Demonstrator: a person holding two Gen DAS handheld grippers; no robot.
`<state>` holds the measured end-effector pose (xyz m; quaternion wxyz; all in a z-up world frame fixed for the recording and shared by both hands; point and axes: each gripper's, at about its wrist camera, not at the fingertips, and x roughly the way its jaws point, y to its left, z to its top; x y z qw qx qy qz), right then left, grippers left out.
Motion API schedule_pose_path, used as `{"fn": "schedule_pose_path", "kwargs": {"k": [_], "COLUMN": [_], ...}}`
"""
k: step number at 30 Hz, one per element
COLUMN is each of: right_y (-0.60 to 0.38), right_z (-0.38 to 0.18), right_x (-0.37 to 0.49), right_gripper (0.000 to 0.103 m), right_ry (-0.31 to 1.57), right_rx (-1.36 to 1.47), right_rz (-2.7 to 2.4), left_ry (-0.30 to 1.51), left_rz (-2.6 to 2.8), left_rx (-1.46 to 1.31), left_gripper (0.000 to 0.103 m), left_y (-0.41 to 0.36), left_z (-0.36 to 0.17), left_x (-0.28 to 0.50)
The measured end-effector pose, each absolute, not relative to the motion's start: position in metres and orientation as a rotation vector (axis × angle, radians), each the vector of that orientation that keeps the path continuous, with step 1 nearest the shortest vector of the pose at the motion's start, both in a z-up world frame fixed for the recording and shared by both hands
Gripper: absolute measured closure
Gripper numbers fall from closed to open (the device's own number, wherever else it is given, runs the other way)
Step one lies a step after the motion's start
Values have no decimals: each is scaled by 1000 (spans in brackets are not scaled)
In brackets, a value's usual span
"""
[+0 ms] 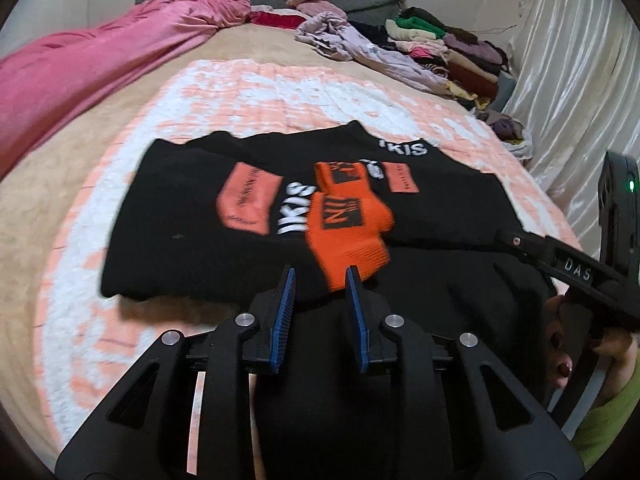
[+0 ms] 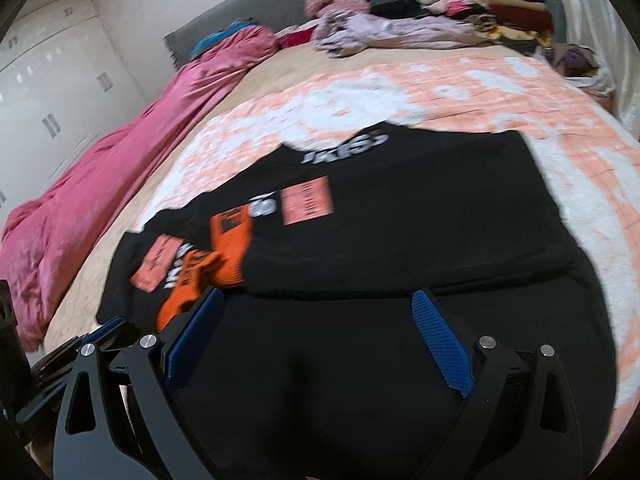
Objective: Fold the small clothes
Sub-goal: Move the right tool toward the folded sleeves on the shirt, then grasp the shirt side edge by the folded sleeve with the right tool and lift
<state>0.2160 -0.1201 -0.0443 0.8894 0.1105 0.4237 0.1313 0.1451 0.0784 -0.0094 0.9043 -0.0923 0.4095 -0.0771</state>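
Note:
A black garment (image 1: 192, 216) with orange patches and white letters lies spread on the peach and white quilt (image 1: 132, 128); it also shows in the right wrist view (image 2: 420, 216). An orange knit piece (image 1: 344, 228) lies on it, seen too in the right wrist view (image 2: 224, 256). My left gripper (image 1: 320, 288) hovers at the garment's near edge, jaws partly open, with nothing between them. My right gripper (image 2: 316, 300) is wide open over the near black fabric. The right gripper's body (image 1: 580, 268) shows at the right of the left wrist view.
A pink duvet (image 1: 80, 64) lies along the left of the bed. A heap of lilac clothes (image 1: 360, 44) and stacks of folded clothes (image 1: 460, 52) sit at the far right by a curtain (image 1: 580, 72). White wardrobes (image 2: 40, 92) stand to the left.

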Motion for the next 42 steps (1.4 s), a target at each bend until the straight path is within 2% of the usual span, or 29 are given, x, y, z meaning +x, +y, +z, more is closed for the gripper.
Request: {"fn": "schedule_pose_path", "kwargs": {"k": [6, 7, 11, 15, 19, 23, 33, 42], "right_y": [-76, -72, -49, -33, -21, -15, -18, -78], "right_z": [-47, -47, -55, -71, -83, -77, -9, 35], "right_x": [226, 227, 241, 254, 262, 259, 239, 242], "right_gripper": [9, 13, 33, 43, 70, 90, 93, 93], "right_ry": [929, 939, 998, 1067, 1087, 1038, 798, 644], "right_rx": [245, 251, 262, 275, 268, 260, 157, 76], "right_rz": [392, 401, 447, 463, 497, 548, 592, 445], "left_ry": [860, 868, 886, 900, 904, 898, 869, 851], "left_rz": [-152, -157, -162, -157, -153, -148, -117, -105], "left_rx": [-163, -164, -162, -179, -180, -184, -196, -199], "left_gripper": [86, 86, 86, 86, 86, 86, 86, 83], "left_y": [83, 84, 88, 93, 94, 96, 104, 106], "left_z": [-19, -23, -32, -36, -38, -36, -23, -15], "left_x": [128, 126, 121, 121, 120, 118, 108, 106]}}
